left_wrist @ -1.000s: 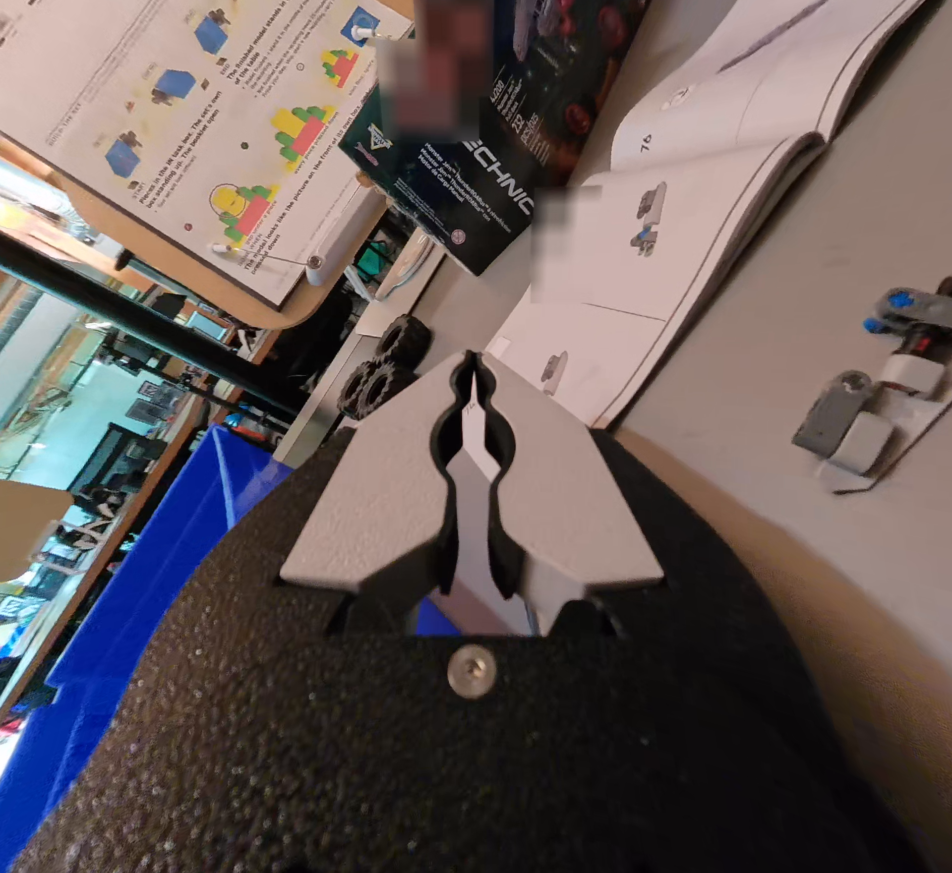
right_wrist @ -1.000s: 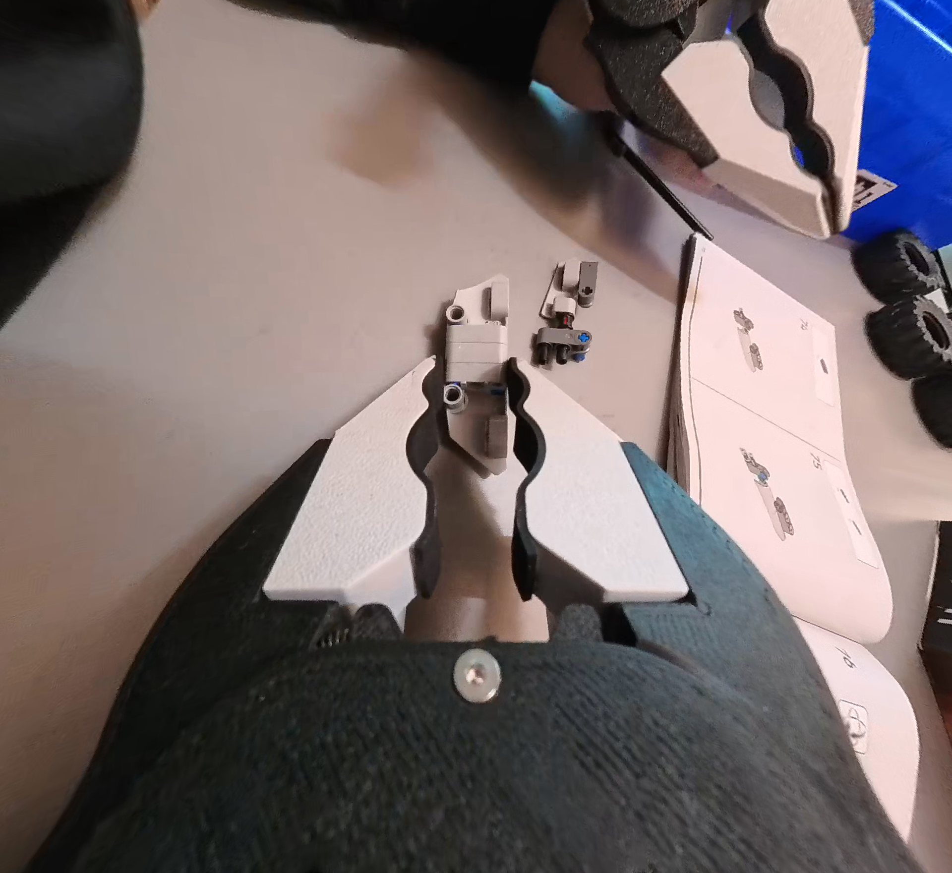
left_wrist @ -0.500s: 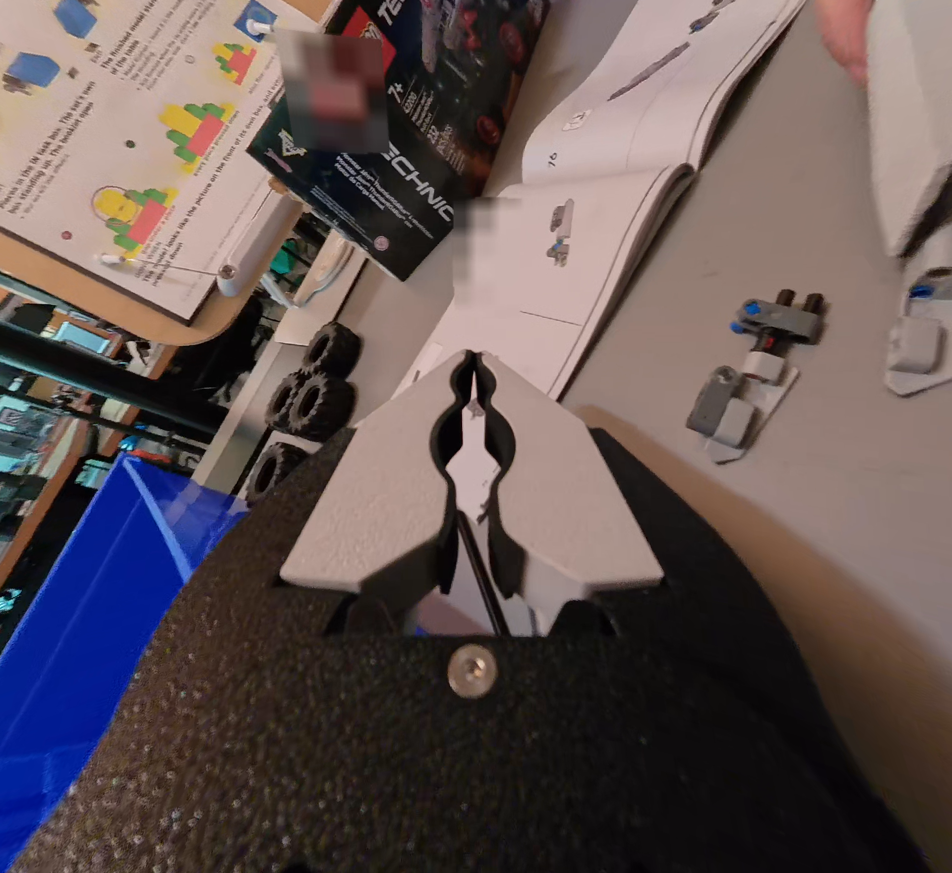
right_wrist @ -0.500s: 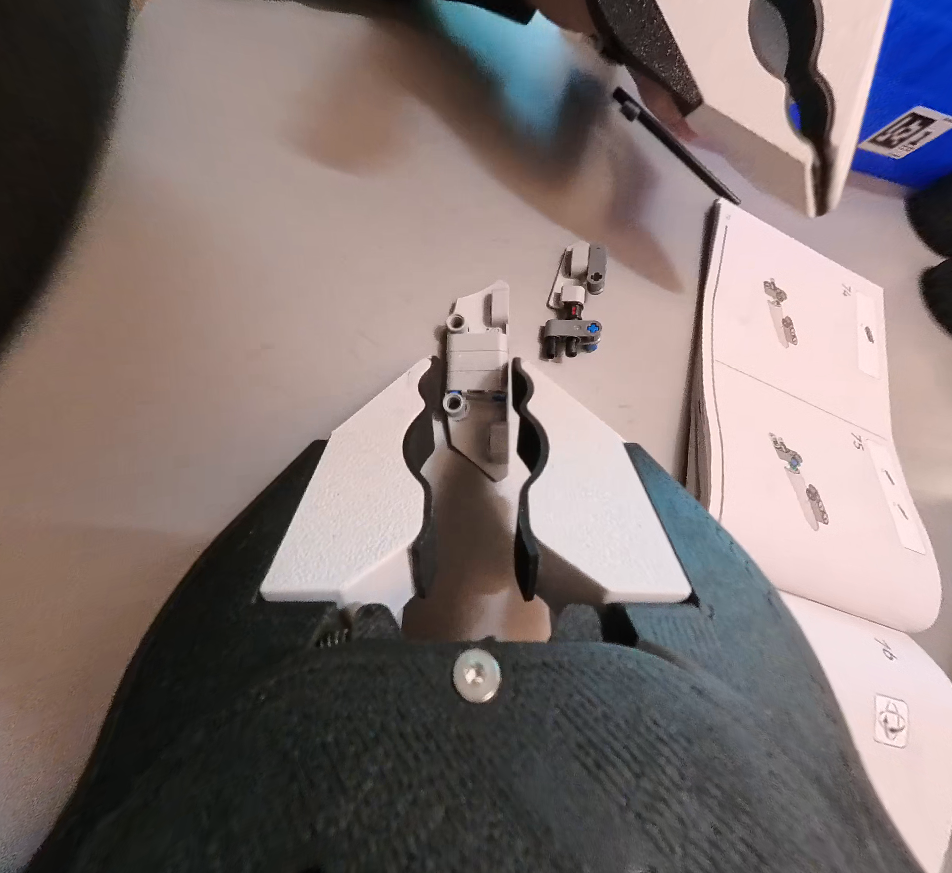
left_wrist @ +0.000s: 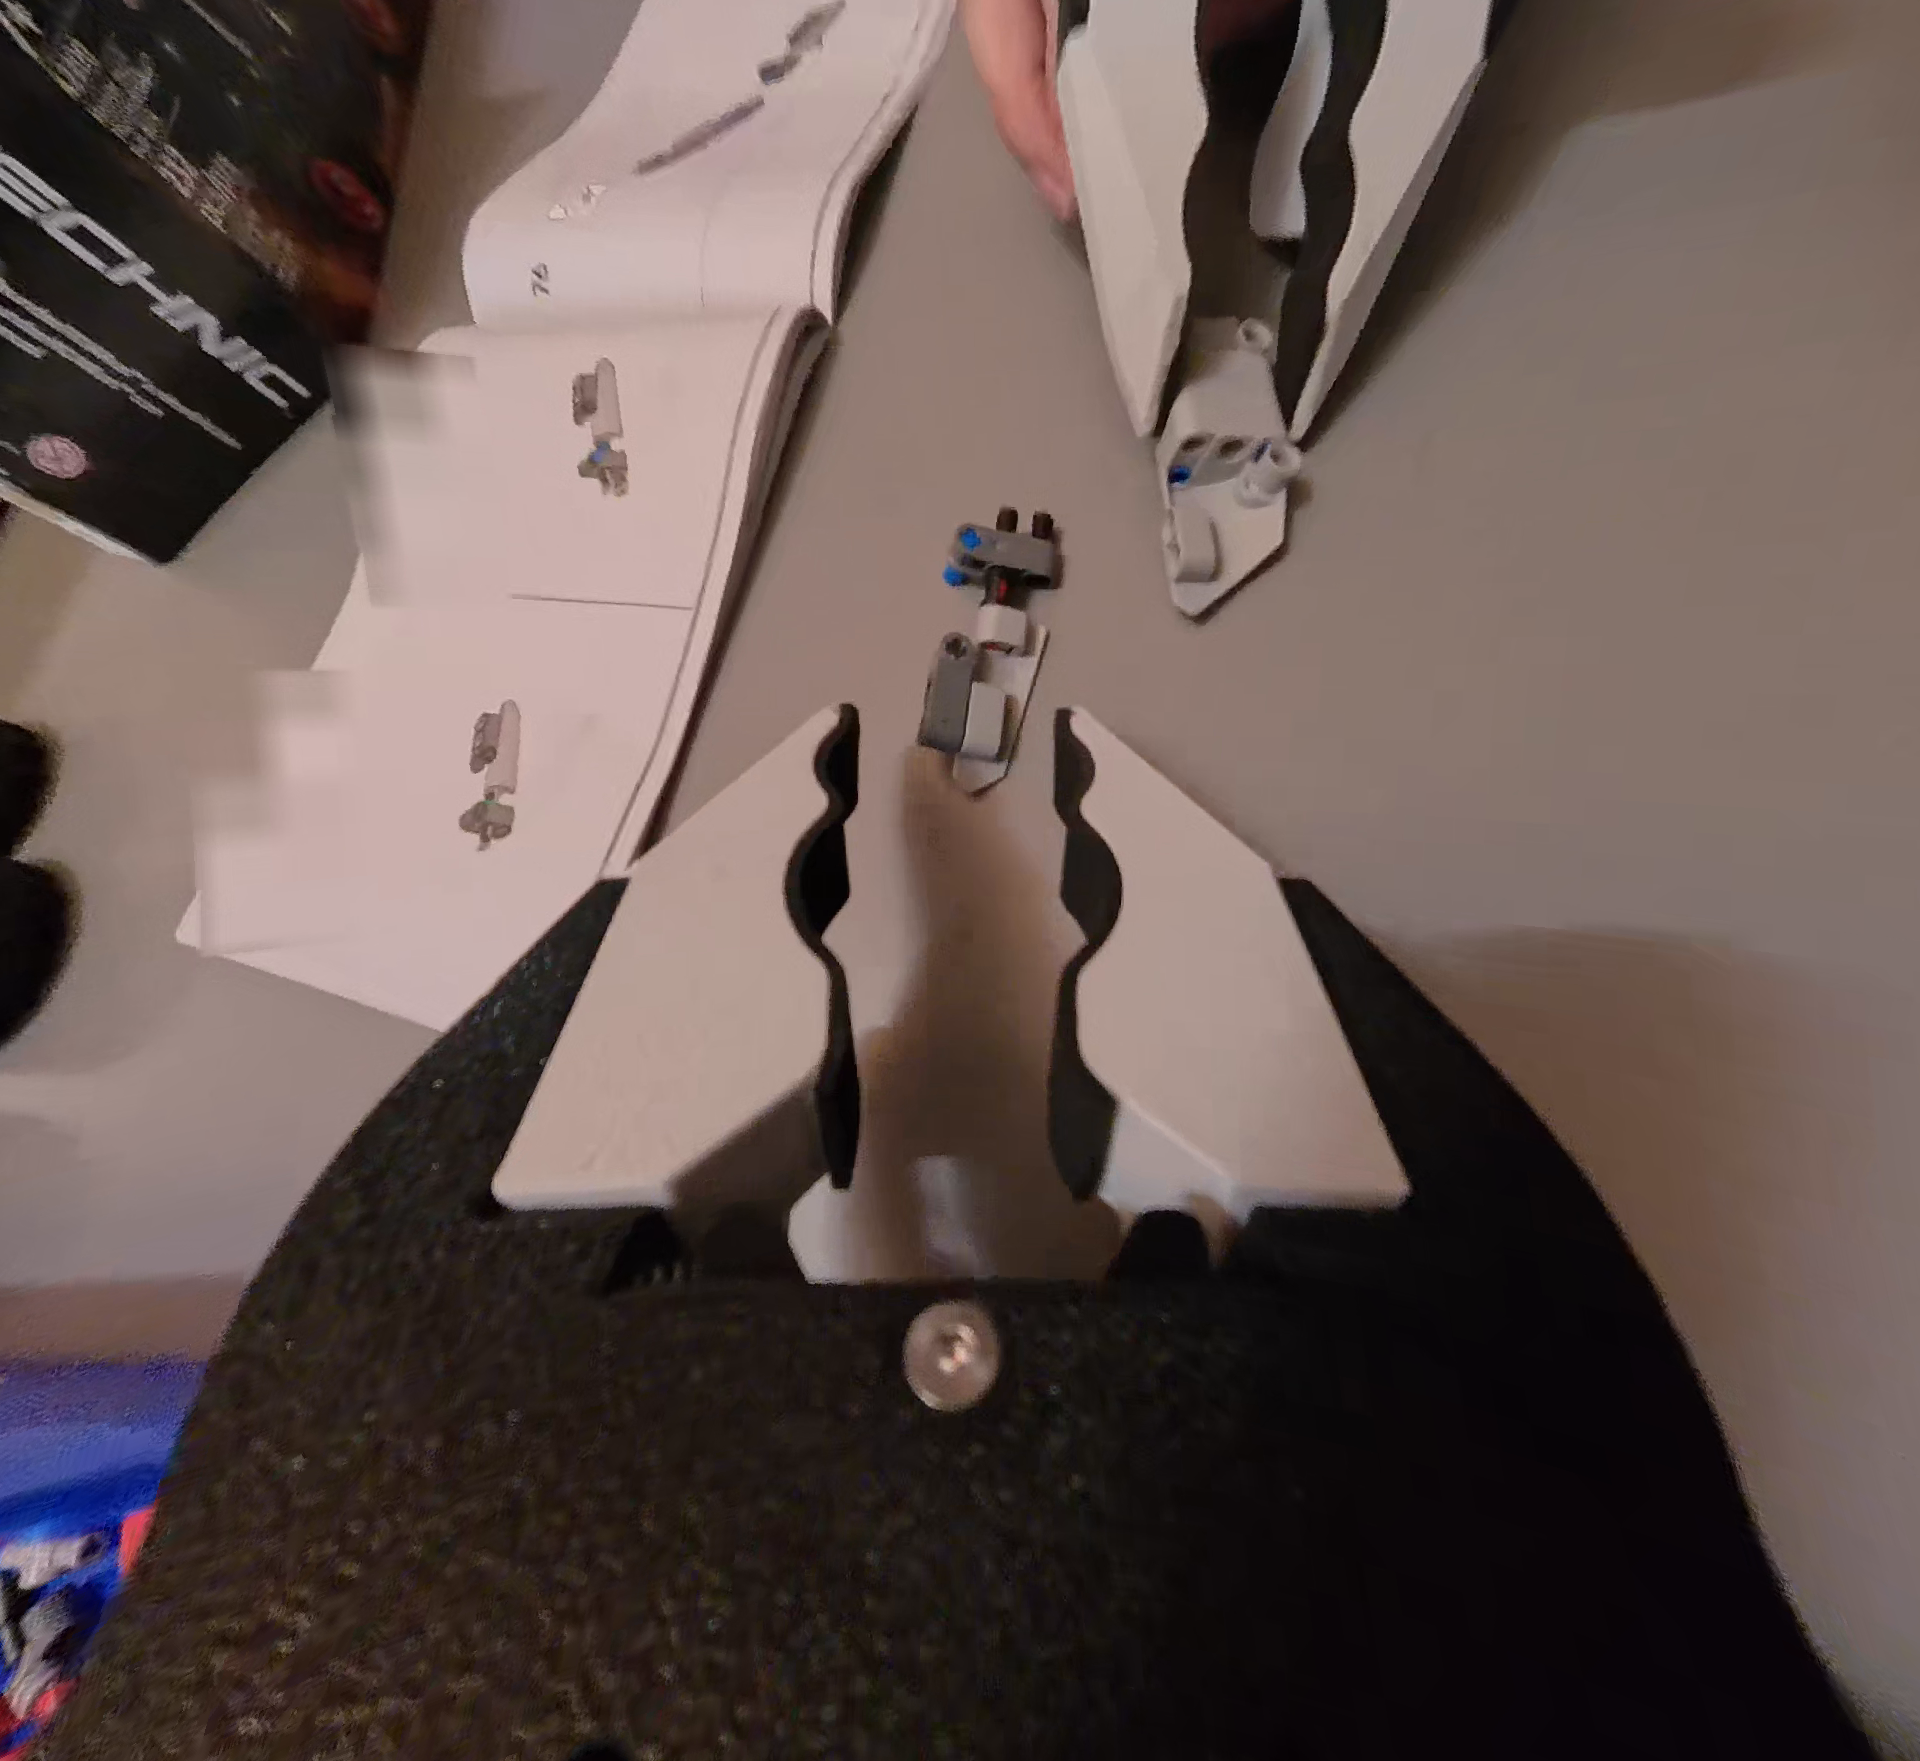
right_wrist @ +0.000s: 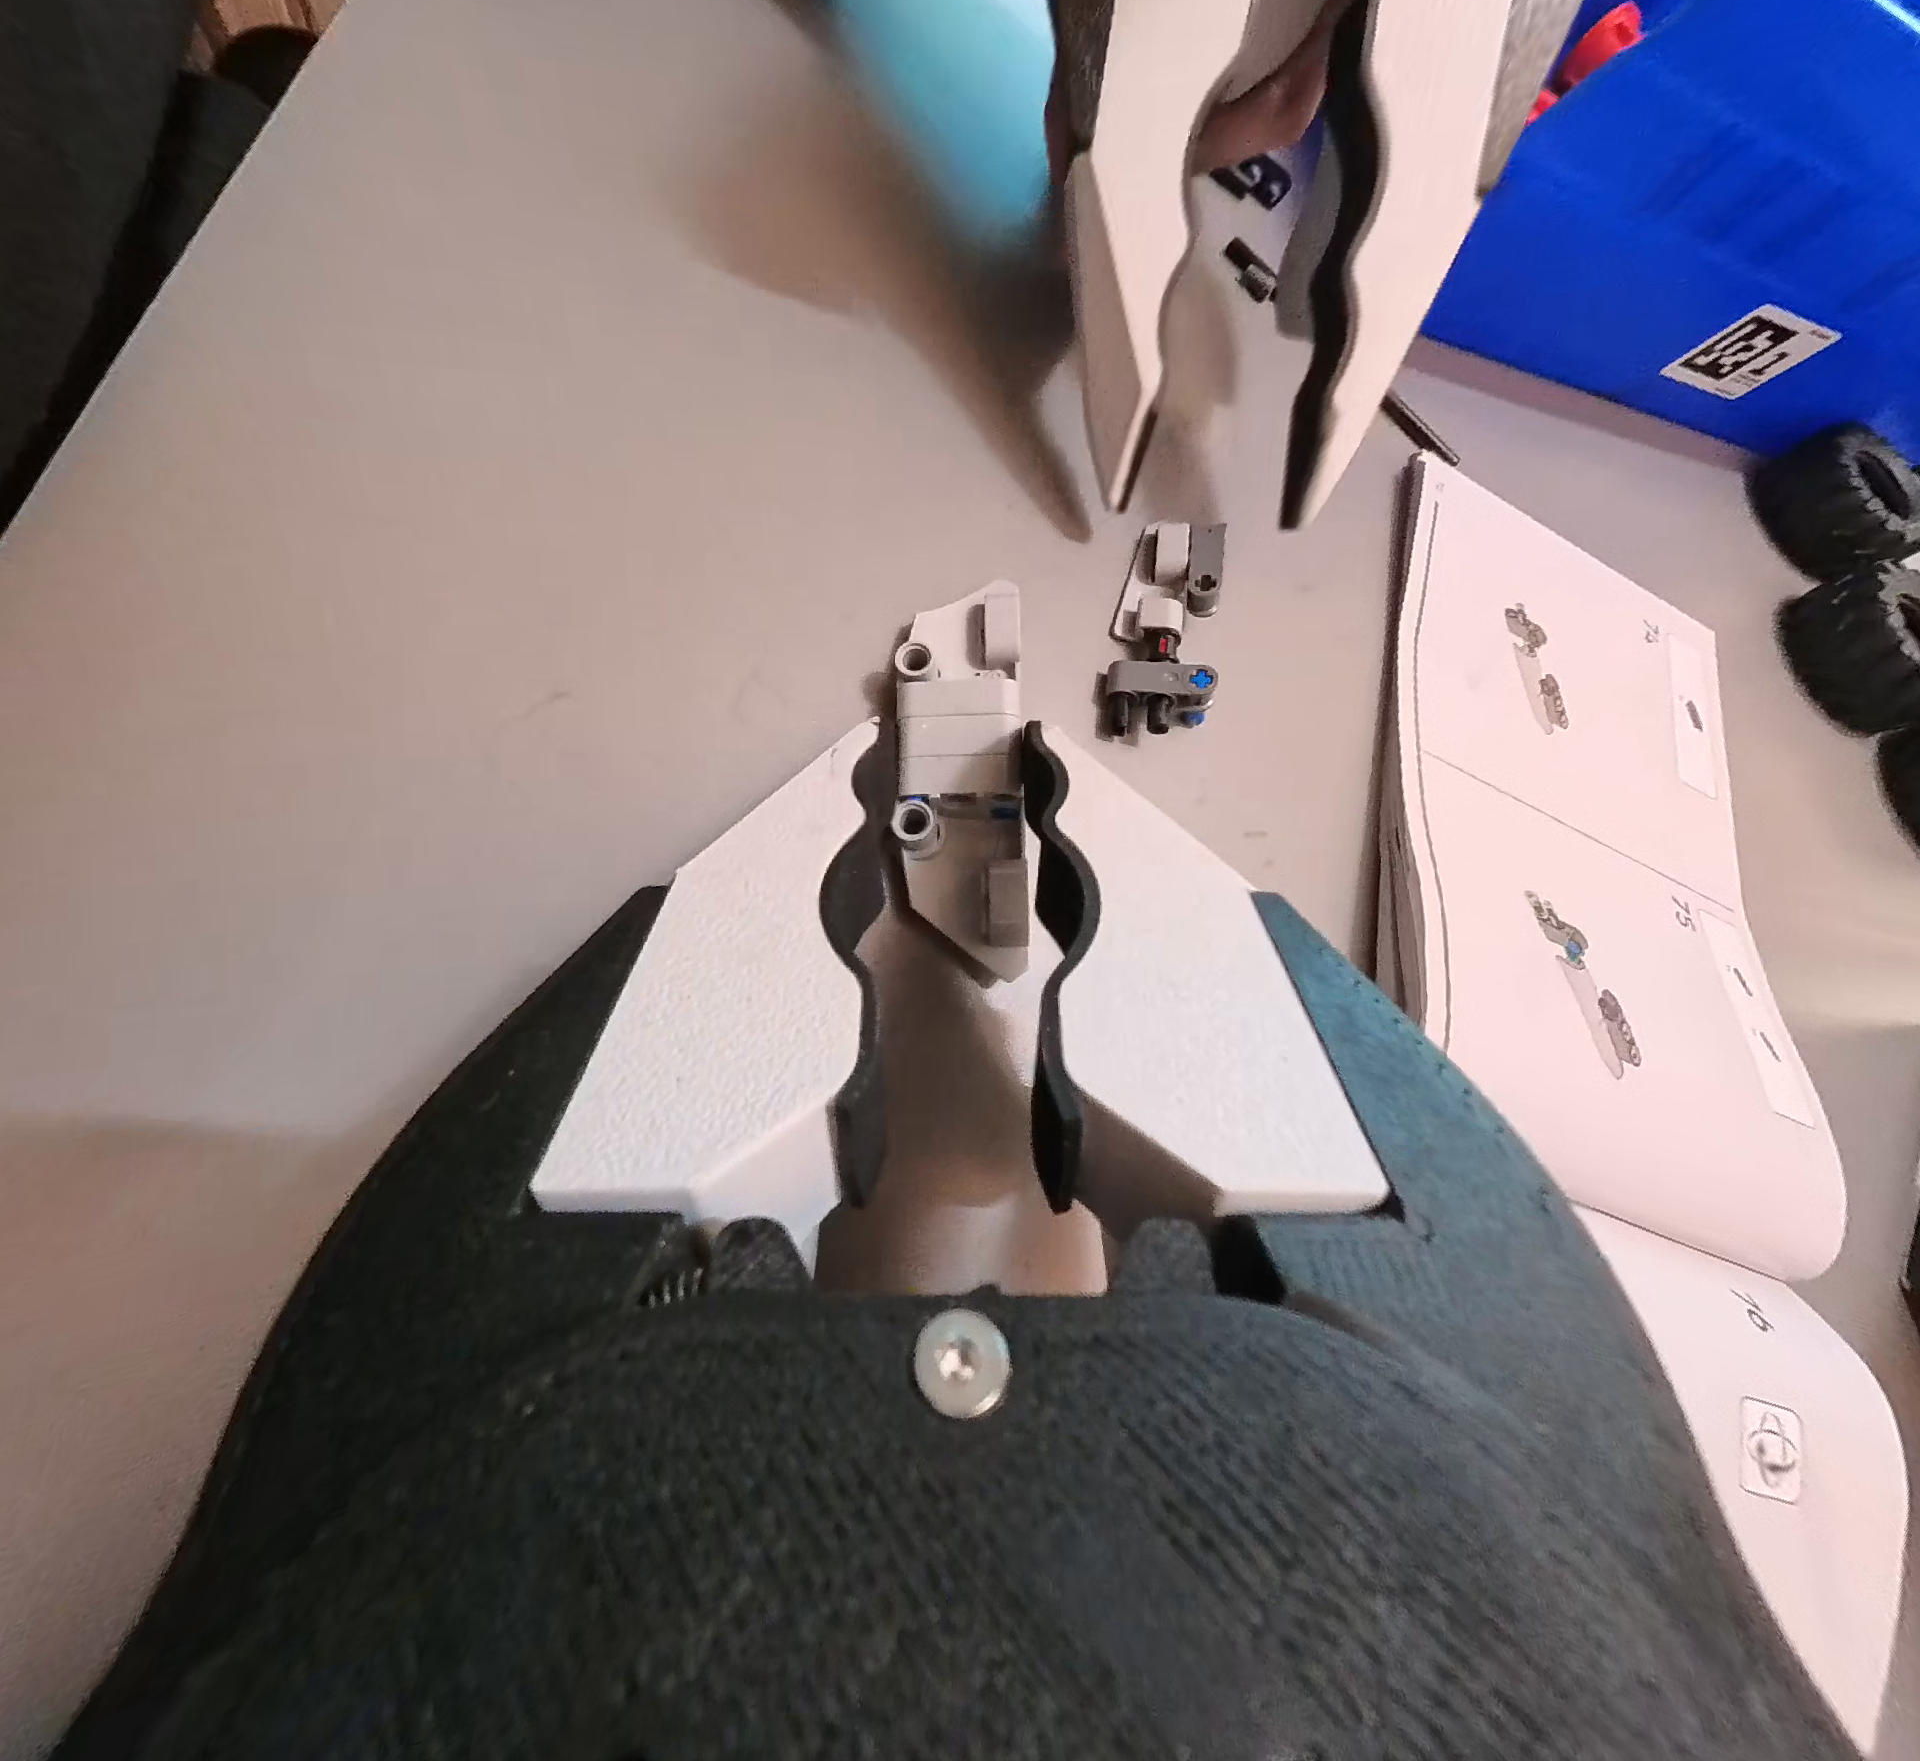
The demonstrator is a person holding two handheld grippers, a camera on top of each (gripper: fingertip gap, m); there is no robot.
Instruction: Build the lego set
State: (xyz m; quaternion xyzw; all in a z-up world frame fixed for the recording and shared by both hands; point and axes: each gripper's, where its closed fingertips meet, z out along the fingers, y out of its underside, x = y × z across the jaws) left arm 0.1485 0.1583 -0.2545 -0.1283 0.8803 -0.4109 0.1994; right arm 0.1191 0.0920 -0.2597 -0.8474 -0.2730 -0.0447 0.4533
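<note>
Counting what sits ahead of my tools, I find two lego sub-assemblies on the smooth beige table (right_wrist: 468, 464). My right gripper (right_wrist: 951, 755) has its jaws set around the larger light-grey assembly (right_wrist: 961, 724), a blocky stack on a pointed flat panel with two round pin ends. The wavy black pad on one side touches it; on the other side I cannot tell whether there is contact, so I cannot say the grip is closed on it. The far end of that piece sticks out past my fingertips.

My left gripper (left_wrist: 956, 724) has its jaws spread apart and holds nothing. Just beyond its tips, roughly on the centre line, lies the smaller assembly (left_wrist: 987, 651): a dark-grey beam, a white sleeve, blue pins and two black pegs on a thin pale panel. In the right wrist view that same piece (right_wrist: 1169, 636) lies just beside my right fingertips, apart from the larger one.

Off to the side of the left tool, an open instruction booklet (left_wrist: 623, 485) lies flat, white matte pages curving at the spine, with a glossy black set box (left_wrist: 177, 184) beyond it. From the right wrist view I count three knobbly black tyres (right_wrist: 1849, 568) and blue plastic bins (right_wrist: 1714, 184) past the booklet. A thin black axle (right_wrist: 1423, 423) lies near the bins.
</note>
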